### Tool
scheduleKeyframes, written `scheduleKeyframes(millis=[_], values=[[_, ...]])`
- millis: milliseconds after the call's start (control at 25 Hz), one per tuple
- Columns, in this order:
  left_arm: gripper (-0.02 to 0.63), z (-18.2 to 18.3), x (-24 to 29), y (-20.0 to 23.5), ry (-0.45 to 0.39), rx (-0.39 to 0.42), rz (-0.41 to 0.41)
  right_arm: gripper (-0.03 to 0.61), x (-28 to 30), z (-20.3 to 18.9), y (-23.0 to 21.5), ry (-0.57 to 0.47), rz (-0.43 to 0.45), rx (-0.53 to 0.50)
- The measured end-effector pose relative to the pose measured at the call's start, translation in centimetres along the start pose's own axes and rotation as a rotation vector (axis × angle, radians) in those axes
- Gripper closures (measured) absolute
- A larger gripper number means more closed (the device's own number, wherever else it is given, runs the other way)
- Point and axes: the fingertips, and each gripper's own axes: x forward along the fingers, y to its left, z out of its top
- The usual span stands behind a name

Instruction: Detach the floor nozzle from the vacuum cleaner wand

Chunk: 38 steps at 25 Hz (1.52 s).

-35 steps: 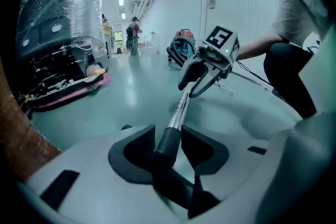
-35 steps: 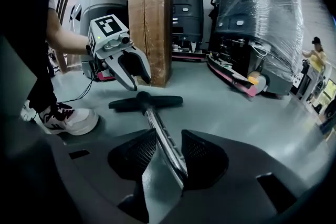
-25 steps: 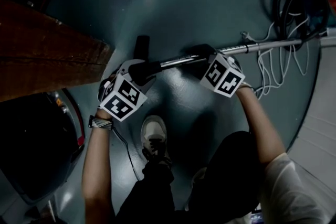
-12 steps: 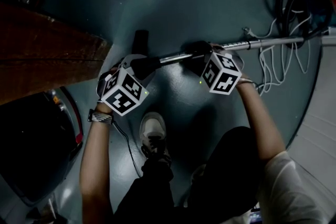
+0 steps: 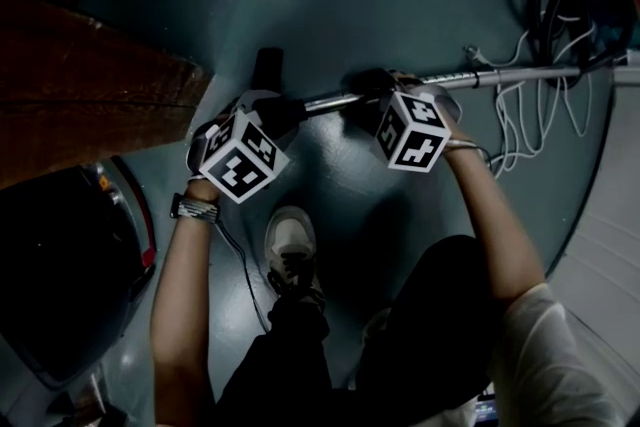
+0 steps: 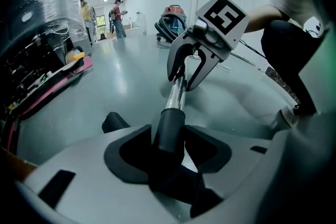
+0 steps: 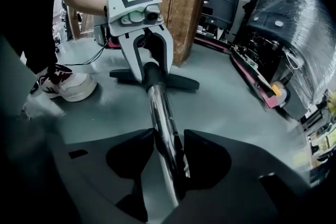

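The chrome wand (image 5: 520, 75) lies low over the floor and ends at the left in the black neck (image 6: 169, 131) of the floor nozzle (image 5: 268, 73). My left gripper (image 5: 275, 113) (image 6: 168, 136) is shut on that neck; its jaws have just been opening slightly, and both still touch the neck. The flat nozzle (image 7: 181, 83) rests on the floor behind it. My right gripper (image 5: 378, 97) (image 7: 167, 152) is shut on the wand (image 7: 160, 113) a short way right of the left one. Its jaws have also just been opening a little, with the tube still filling the gap.
A wooden crate (image 5: 90, 95) stands at the left and a dark machine (image 5: 70, 275) at lower left. The person's shoe (image 5: 292, 255) is below the grippers. A coiled black hose (image 5: 570, 5) and white cable (image 5: 520, 125) lie at the right. Wrapped equipment (image 7: 283, 23) lines one side.
The right gripper's marker cube has rolled somewhat about the wand. Both grippers stay at the same places on the neck and the wand.
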Motion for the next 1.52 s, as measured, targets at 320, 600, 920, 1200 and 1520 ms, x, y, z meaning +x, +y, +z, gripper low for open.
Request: scheduleKeyframes(millis=[320, 600, 920, 1200, 1520], values=[[0.416, -0.4, 1.0, -0.3, 0.04, 0.082, 0.016, 0.391, 0.3, 0.0, 0.1, 0.012, 0.007, -0.046], [0.426, -0.5, 0.8, -0.7, 0.025, 0.112, -0.014, 0.399, 0.2, 0.1, 0.5, 0.006, 0.036, -0.059], [0.43, -0.9, 0.2, -1.9, -0.042, 0.115, -0.048, 0.407, -0.1, 0.2, 1.8, 0.01, 0.08, -0.09], [0.43, -1.4, -0.1, -2.1, -0.069, 0.097, -0.053, 0.41, -0.7, 0.2, 1.9, 0.002, 0.082, -0.091], [0.431, -1.7, -0.3, -2.3, -0.053, 0.094, -0.051, 0.414, -1.1, 0.2, 2.2, 0.023, 0.074, -0.091]])
